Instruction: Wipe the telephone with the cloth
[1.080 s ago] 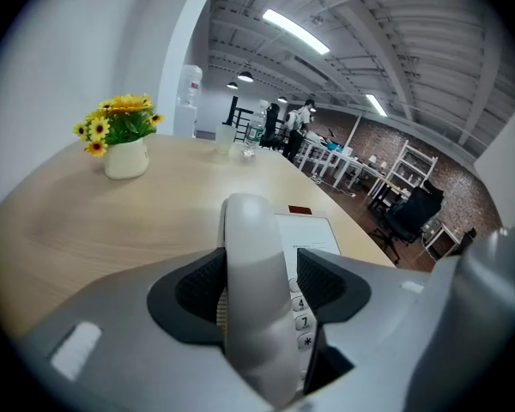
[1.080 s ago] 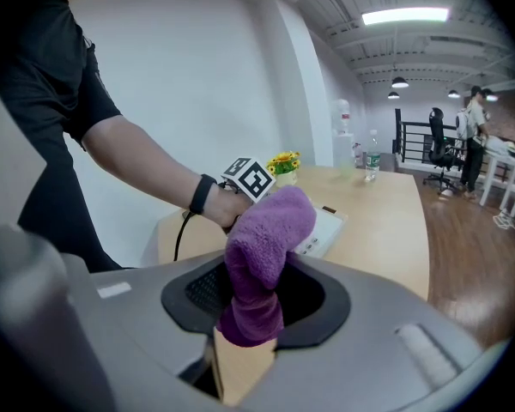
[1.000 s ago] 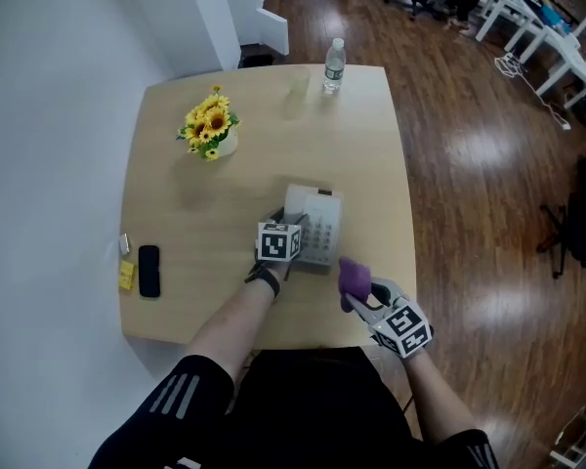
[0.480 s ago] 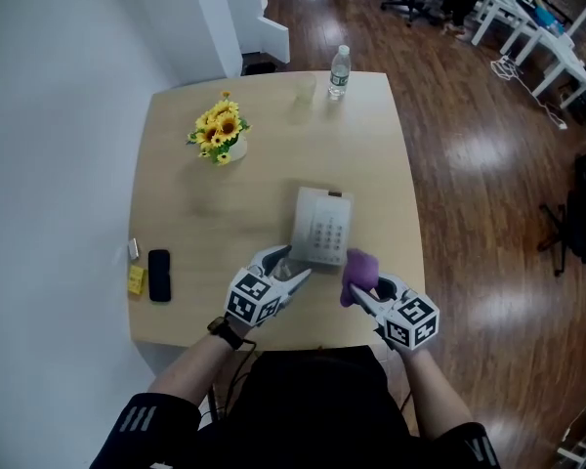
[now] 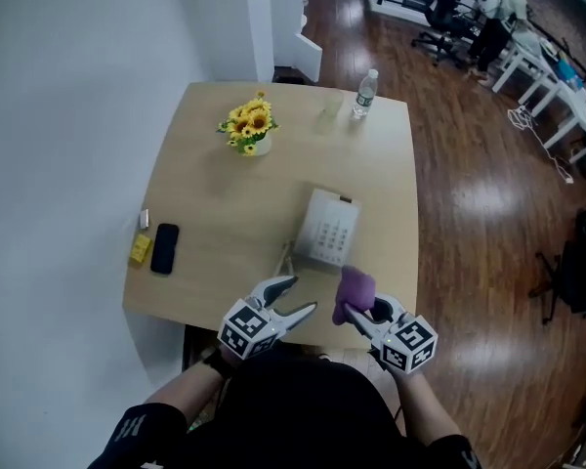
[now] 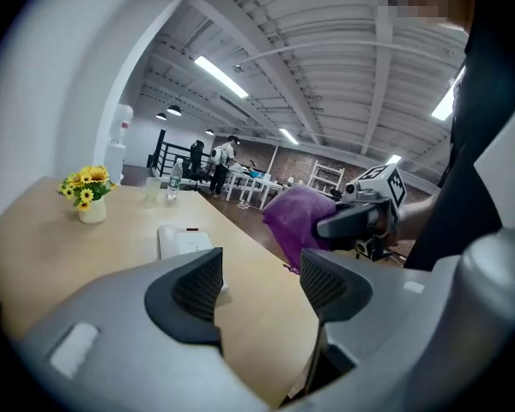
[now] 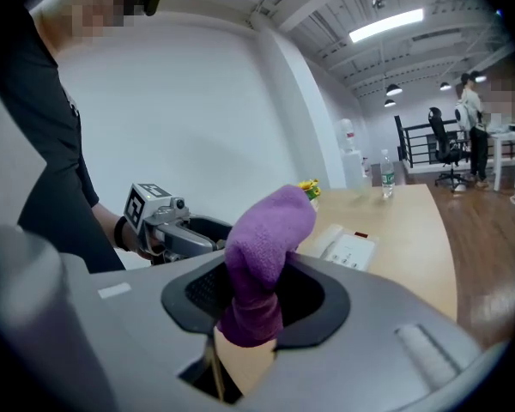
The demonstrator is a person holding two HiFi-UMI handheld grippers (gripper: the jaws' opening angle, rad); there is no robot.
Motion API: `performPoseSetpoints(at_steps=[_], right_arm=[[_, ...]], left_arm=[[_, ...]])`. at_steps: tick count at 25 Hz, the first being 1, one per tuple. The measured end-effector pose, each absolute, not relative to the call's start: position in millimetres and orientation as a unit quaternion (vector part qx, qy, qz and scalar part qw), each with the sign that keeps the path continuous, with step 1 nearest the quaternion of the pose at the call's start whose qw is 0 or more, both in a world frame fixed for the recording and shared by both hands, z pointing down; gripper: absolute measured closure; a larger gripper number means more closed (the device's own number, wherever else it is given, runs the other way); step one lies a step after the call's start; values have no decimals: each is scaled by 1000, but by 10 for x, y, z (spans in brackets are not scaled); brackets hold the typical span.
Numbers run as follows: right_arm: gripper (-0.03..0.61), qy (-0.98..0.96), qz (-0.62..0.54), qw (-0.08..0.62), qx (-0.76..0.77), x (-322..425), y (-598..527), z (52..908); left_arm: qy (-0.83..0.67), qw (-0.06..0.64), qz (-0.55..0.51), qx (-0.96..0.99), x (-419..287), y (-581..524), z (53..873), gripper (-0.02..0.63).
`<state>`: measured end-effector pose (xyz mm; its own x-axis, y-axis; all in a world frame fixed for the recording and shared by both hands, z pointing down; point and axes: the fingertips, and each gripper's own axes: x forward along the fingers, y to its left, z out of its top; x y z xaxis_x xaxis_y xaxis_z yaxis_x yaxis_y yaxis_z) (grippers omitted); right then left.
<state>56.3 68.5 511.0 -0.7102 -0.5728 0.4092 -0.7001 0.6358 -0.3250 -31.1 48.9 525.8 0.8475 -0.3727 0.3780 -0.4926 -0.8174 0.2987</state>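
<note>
Clamping the purple cloth [image 5: 355, 289], the right tongs [image 5: 368, 311] hover at the frame's lower centre; the left tongs [image 5: 302, 296] gape empty beside them. The white telephone [image 5: 327, 231] rests on the desk [image 5: 205, 193], above both.

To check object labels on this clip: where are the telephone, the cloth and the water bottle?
telephone [image 5: 329, 236], head view, on its keypad.
cloth [image 5: 355, 288], head view, middle of the purple bundle.
water bottle [image 5: 365, 96], head view, on its body.
</note>
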Motion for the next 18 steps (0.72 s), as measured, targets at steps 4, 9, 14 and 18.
performPoseSetpoints(at_steps=[4,9,14,18], right_arm=[[442,-905,219,121,344,719,999,4938],[443,-909,223,93,339,927,1492,4808],[442,-914,218,77,332,1080,1892,4710],[443,-916,216,74,330,1189,2168,4675]], left_arm=[[-252,189,137,939,-152,758,5116,337],[-269,192,129,935,-13,1220,4988,337],[-284,183,123,933,51,1632,4937,339],[-298,172,117,931,53,1908,4897,342]])
